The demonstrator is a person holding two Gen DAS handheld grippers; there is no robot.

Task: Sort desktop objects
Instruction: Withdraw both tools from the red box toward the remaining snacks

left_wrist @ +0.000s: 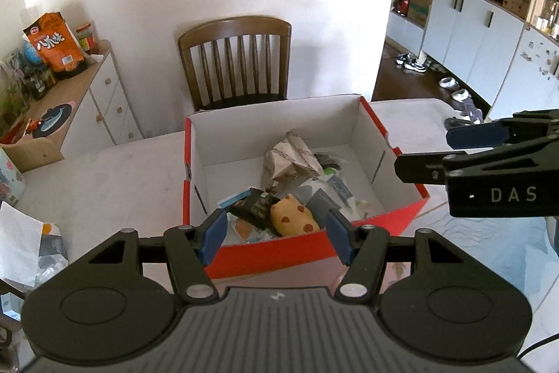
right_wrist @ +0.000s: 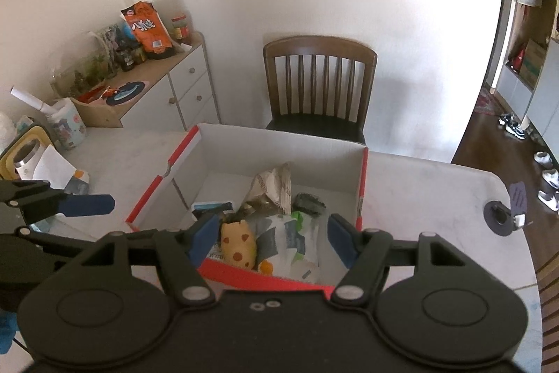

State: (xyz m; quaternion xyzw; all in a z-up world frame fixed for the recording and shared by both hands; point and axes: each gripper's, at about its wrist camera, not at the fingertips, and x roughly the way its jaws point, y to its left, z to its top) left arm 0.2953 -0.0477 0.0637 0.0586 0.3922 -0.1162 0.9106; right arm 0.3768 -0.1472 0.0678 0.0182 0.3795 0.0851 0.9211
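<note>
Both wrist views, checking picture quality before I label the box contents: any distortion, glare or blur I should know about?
Left wrist view: fisheye bends the cabinets at the right, the wall is bright, and the items in the red box stay sharp between the open left gripper. Right wrist view: the doorway edge curves strongly, the wall is washed out, and the frame corners go dark; the right gripper is open.

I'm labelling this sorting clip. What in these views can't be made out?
- Red box bottom, both views: items heaped, lower ones covered.
- Right claw, left wrist view: cut off by the right edge.
- Crumpled paper bag print: too small to read.
</note>
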